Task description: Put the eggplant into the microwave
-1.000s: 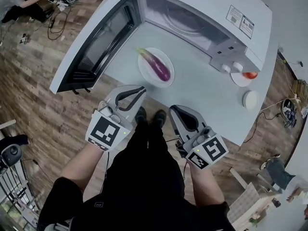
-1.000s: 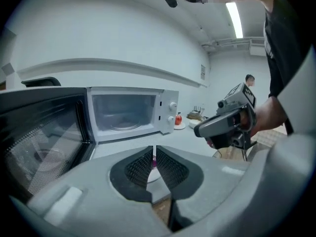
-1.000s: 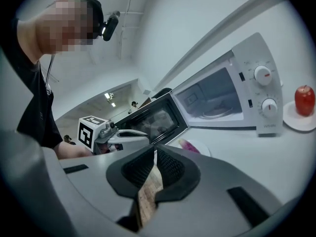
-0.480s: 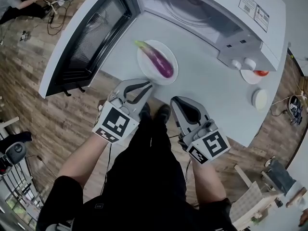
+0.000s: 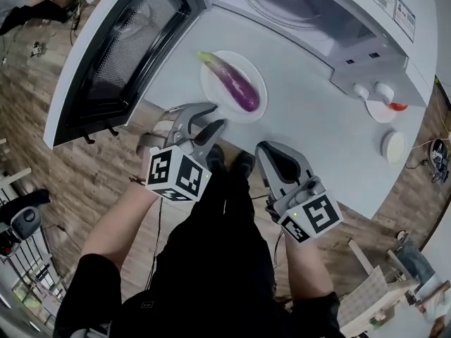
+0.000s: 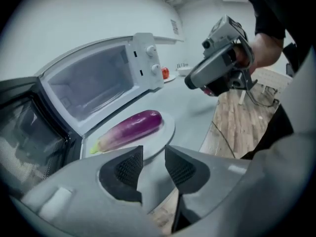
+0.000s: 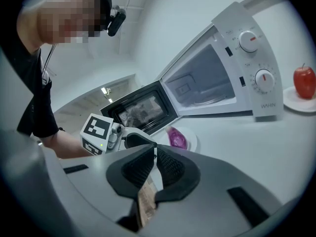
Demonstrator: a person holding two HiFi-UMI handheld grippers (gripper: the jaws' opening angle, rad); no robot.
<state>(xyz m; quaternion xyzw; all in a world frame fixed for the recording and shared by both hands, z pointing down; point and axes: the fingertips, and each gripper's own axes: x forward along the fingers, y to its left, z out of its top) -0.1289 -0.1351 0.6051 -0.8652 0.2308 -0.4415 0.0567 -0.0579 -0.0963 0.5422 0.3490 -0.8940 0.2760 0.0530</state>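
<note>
The main move has not begun: the eggplant lies on its white plate on the worktop, just in front of the microwave. The microwave's door already stands wide open to the left, so that step looks done. The left gripper hangs at the near edge of the plate, its fingers opening with nothing between them. The right gripper sits further right, fingers closed and empty. What is left, by my reading: grasp the eggplant, carry it inside, let go.
</note>
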